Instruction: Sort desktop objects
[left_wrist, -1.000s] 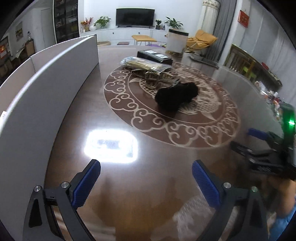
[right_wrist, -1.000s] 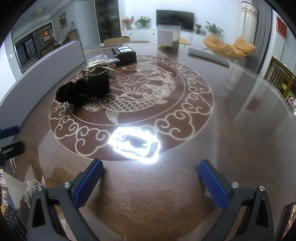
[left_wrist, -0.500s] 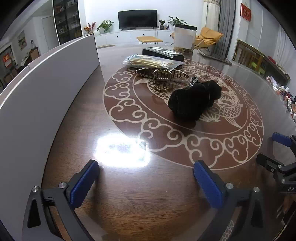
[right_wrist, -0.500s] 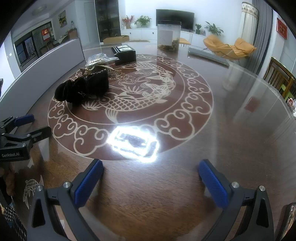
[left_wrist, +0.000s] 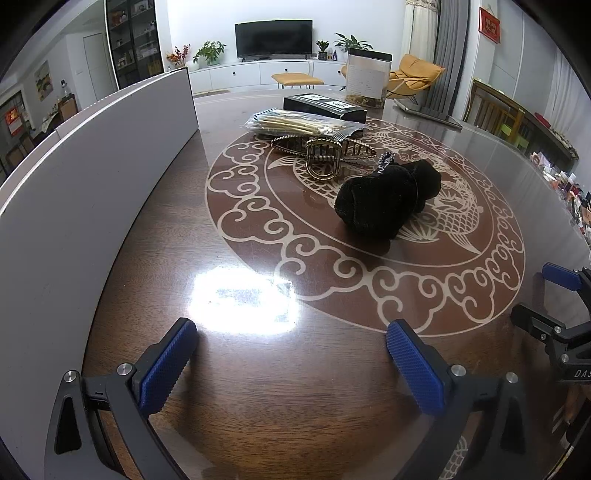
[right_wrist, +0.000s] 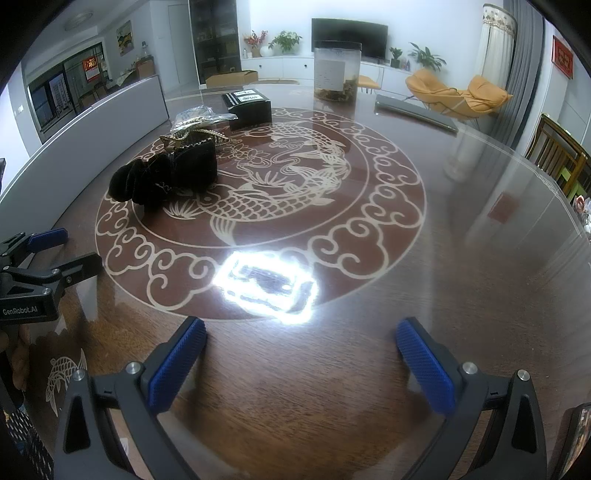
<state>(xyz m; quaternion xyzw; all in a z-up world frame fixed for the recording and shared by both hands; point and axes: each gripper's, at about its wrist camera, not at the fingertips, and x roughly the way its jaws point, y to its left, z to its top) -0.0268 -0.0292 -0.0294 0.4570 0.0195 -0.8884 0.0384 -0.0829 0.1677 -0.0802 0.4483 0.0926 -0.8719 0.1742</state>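
A black velvet pouch (left_wrist: 388, 195) (right_wrist: 166, 177) lies on the round table's fish pattern. Behind it rests a gold hair claw clip (left_wrist: 323, 155) (right_wrist: 192, 134), then a clear bag of gold items (left_wrist: 299, 123) (right_wrist: 199, 114), then a black box (left_wrist: 325, 107) (right_wrist: 249, 105). My left gripper (left_wrist: 291, 345) hangs open over the near table edge, well short of the pouch, nothing between its fingers. My right gripper (right_wrist: 301, 345) is open too, also empty, near the front edge. Each gripper shows in the other's view: the right gripper (left_wrist: 554, 299) and the left gripper (right_wrist: 62, 247).
A long white panel (left_wrist: 92, 177) stands along the table's left side. A clear jar (right_wrist: 336, 72) and a flat grey slab (right_wrist: 413, 110) sit at the far side. A lamp glare (right_wrist: 269, 284) shines on the glossy wooden table (left_wrist: 280, 406).
My left gripper has swung right and forward, bringing the pouch and clip closer in its view. It has entered the right wrist view at the left edge. The right gripper has barely moved.
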